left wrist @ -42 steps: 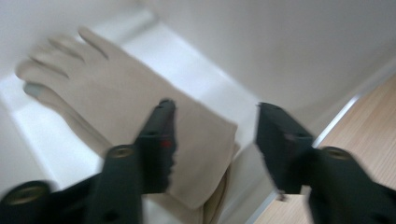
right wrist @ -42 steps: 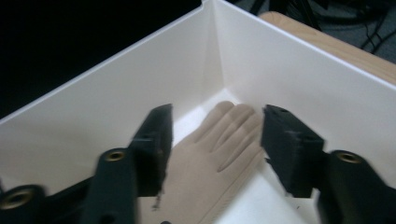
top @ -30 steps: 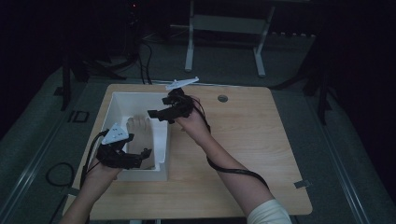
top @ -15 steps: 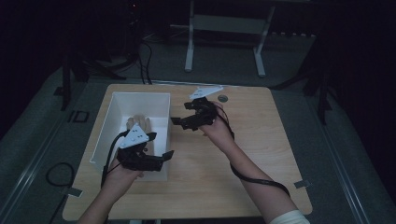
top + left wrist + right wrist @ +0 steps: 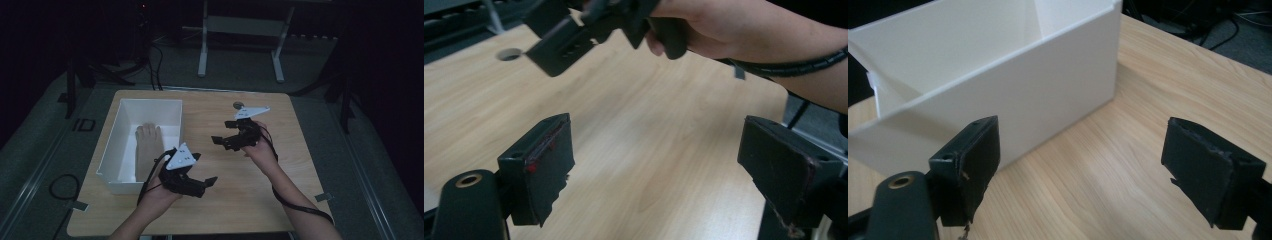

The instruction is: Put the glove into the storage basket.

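- Jaws on the left gripper (image 5: 656, 165) stand wide apart with nothing between them, only bare wooden tabletop (image 5: 639, 145) showing through the gap.
- Jaws on the right gripper (image 5: 1080, 165) are likewise spread wide and hold nothing; they face the long outer wall of a white box (image 5: 1013, 95), close to it but not touching.
- From the high view, the left gripper (image 5: 207, 182) is held just off the near right corner of the white box (image 5: 117, 145), its jaws pointing toward the right side of the tabletop (image 5: 300, 200).
- From the high view, the right gripper (image 5: 222, 141) hovers over the middle of the tabletop, jaws pointing left toward the box, well apart from the left gripper.
- Inside the box lies a pale, hand-shaped object (image 5: 148, 137); what it is cannot be told.
- 1 small round dark thing (image 5: 238, 105) sits near the far edge of the tabletop, just behind the right gripper.
- In the left gripper view the right hand (image 5: 724, 25) and its gripper show farther off, above the tabletop.
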Demonstrator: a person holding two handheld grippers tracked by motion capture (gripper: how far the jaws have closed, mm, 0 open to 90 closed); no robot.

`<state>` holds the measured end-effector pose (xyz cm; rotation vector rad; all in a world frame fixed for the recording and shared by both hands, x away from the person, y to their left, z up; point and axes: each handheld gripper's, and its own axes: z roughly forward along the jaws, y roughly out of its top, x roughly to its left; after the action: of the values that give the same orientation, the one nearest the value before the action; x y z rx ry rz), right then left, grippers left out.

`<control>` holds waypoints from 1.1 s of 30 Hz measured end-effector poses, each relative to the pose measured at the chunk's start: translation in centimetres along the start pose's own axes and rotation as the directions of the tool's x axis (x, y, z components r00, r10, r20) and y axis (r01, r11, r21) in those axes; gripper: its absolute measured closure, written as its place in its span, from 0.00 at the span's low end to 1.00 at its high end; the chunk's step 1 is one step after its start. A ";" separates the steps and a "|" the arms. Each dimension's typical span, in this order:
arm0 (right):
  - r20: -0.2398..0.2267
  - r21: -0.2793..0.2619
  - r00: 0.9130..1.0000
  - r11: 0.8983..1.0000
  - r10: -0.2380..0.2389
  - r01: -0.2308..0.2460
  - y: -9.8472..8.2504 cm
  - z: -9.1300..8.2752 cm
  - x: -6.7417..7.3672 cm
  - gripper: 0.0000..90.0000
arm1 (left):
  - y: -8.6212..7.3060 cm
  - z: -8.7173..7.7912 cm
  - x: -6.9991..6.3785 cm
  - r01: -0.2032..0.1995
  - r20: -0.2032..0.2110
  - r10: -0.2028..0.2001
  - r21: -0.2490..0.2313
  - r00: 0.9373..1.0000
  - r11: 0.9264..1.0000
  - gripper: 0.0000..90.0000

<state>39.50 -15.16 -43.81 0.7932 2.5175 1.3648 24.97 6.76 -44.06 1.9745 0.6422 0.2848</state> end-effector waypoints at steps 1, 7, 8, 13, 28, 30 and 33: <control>0.002 0.005 1.000 1.000 0.005 -0.005 -0.4 -0.2 -0.2 0.17 | 0.0 0.3 -0.2 -0.004 0.010 0.004 0.003 1.000 1.000 0.17; 0.013 0.019 1.000 1.000 0.022 -0.022 -2.6 -0.6 -0.9 0.17 | -0.5 2.8 -1.0 -0.027 0.053 0.025 0.037 0.998 0.999 0.17; 0.016 0.025 1.000 0.999 0.025 -0.025 -3.1 -0.5 -1.0 0.17 | -0.6 3.1 -1.0 -0.026 0.059 0.023 0.043 0.998 0.999 0.17; 0.005 0.044 0.999 0.998 0.037 -0.037 -5.2 -0.1 -1.4 0.16 | -1.8 5.0 -1.3 -0.032 0.090 0.025 0.077 0.996 0.996 0.17; -0.003 0.102 0.999 0.994 0.040 -0.039 -11.5 1.0 -2.3 0.16 | -5.6 8.9 -1.8 -0.050 0.169 0.029 0.124 0.985 0.991 0.17; -0.009 0.097 0.999 0.994 0.045 -0.044 -12.1 0.9 -2.3 0.16 | -6.3 9.2 -1.7 -0.035 0.169 0.012 0.132 0.986 0.991 0.17; -0.013 0.096 0.999 0.995 0.041 -0.039 -12.8 0.7 -2.4 0.16 | -7.2 9.7 -1.6 -0.015 0.172 -0.008 0.133 0.985 0.991 0.17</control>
<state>37.09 -21.57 -54.88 0.8588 2.6088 1.2751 25.79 1.18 -54.83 2.1017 0.5583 0.0732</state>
